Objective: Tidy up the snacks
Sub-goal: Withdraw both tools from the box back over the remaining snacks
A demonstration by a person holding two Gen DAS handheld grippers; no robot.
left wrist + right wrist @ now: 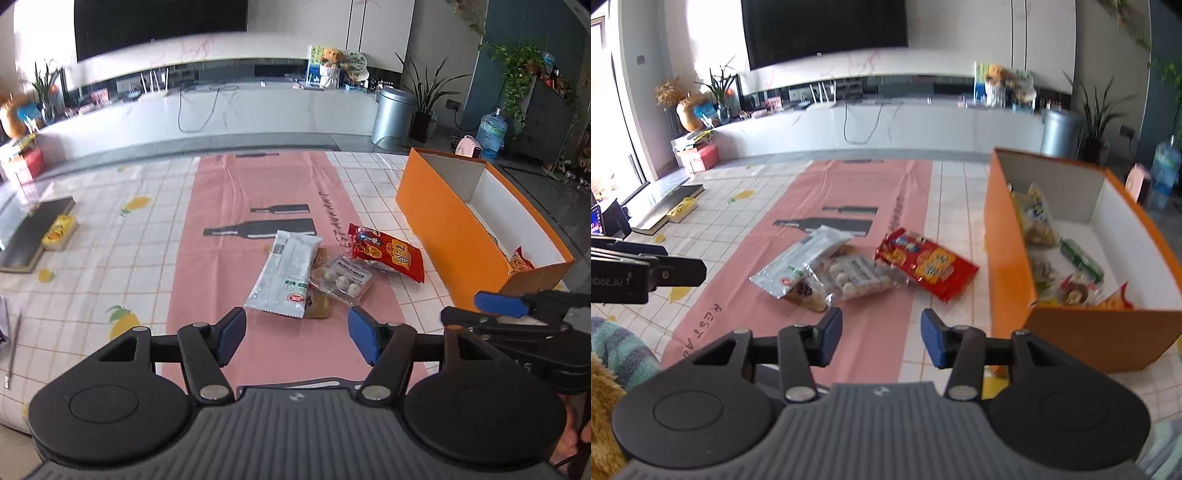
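Counter (110,236) surface carries everything we see. Orange box (1008,251) sits far right, with snacks inside. Left of it we find a red packet (927,264), white packet (286,271) and clear pouch (341,278) piled together. Left gripper (297,334) and right gripper (881,338) hover near, fingers apart, empty.

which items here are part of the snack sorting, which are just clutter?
Job: white packet, clear pack of balls, brown pack underneath, red bag, orange box with snacks already inside.

Clutter: dark board, yellow pack, bin, water jug, plants.
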